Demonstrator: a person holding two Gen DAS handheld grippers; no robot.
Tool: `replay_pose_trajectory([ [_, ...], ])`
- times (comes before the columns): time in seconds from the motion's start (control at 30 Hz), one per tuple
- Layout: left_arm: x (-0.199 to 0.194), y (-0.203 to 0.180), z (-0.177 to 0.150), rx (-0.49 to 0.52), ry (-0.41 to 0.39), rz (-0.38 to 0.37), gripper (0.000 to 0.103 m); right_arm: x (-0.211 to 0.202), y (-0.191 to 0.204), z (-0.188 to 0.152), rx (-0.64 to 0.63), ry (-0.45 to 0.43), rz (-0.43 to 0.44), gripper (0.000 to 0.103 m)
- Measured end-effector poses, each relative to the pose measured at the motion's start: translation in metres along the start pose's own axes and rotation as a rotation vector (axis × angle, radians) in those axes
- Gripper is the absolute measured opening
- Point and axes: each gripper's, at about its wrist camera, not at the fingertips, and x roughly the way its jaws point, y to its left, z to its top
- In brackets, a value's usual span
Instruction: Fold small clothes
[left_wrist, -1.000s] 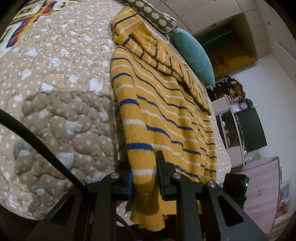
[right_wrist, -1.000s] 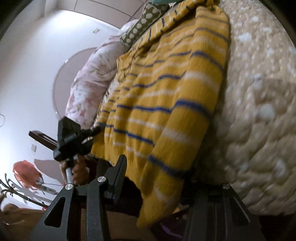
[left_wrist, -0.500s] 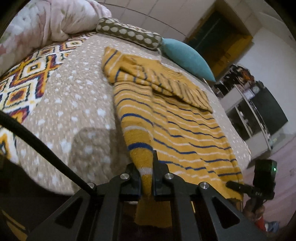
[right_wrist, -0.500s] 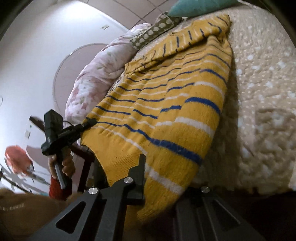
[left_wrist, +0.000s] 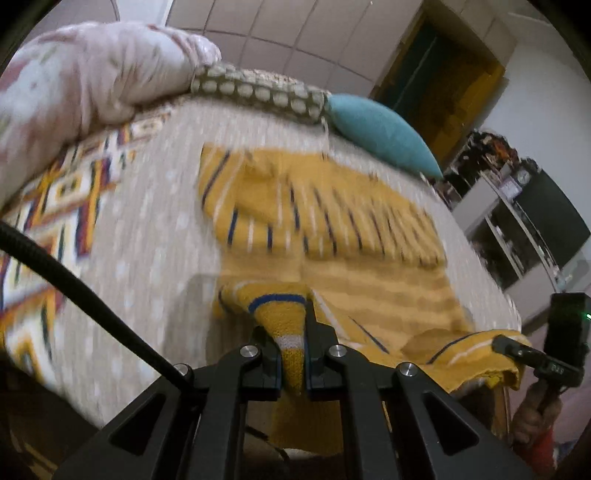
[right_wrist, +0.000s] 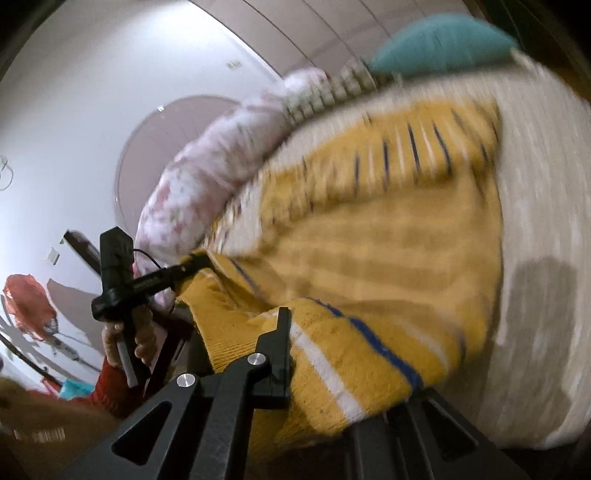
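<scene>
Left wrist view: the left tool (left_wrist: 294, 354) is clamped on the hem corner of a yellow striped knit sweater (left_wrist: 332, 229) lying on the bed (left_wrist: 147, 229). It looks soft, floppy and light.

Right wrist view: the right tool (right_wrist: 332, 373) pinches the opposite hem corner; hem corners seem the best places to hold.

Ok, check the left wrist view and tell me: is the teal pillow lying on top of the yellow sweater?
No, the teal pillow sits at the far edge of the bed, apart from the yellow sweater spread nearer.
</scene>
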Motion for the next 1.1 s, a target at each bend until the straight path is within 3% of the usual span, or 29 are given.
replay_pose_trajectory([
  [0.13, 0.042, -0.008, 0.075, -0.010, -0.015, 0.013, 0.007, 0.015, -0.006, 0.071, -0.023, -0.072, -0.060, 0.007],
  [0.33, 0.113, 0.002, 0.150, -0.089, 0.029, 0.037, 0.007, 0.055, -0.044, 0.153, 0.032, -0.106, -0.154, 0.007],
  [0.57, 0.173, 0.023, 0.161, -0.189, 0.129, 0.023, 0.012, 0.098, -0.106, 0.180, 0.152, -0.062, -0.221, 0.010],
  [0.67, 0.175, 0.028, 0.162, -0.215, 0.135, -0.046, 0.024, 0.114, -0.133, 0.189, 0.229, -0.042, -0.234, 0.021],
  [0.8, 0.164, 0.033, 0.161, -0.256, 0.117, -0.133, 0.046, 0.132, -0.151, 0.206, 0.266, -0.037, -0.230, 0.050],
  [0.83, 0.158, 0.033, 0.162, -0.253, 0.098, -0.119, 0.055, 0.135, -0.153, 0.208, 0.270, -0.038, -0.234, 0.051],
  [0.9, 0.142, 0.032, 0.166, -0.231, 0.041, -0.068, 0.064, 0.142, -0.155, 0.214, 0.289, -0.045, -0.251, 0.051],
  [1.1, 0.096, 0.031, 0.173, -0.142, -0.080, 0.070, 0.070, 0.146, -0.173, 0.226, 0.396, -0.106, -0.228, 0.062],
])
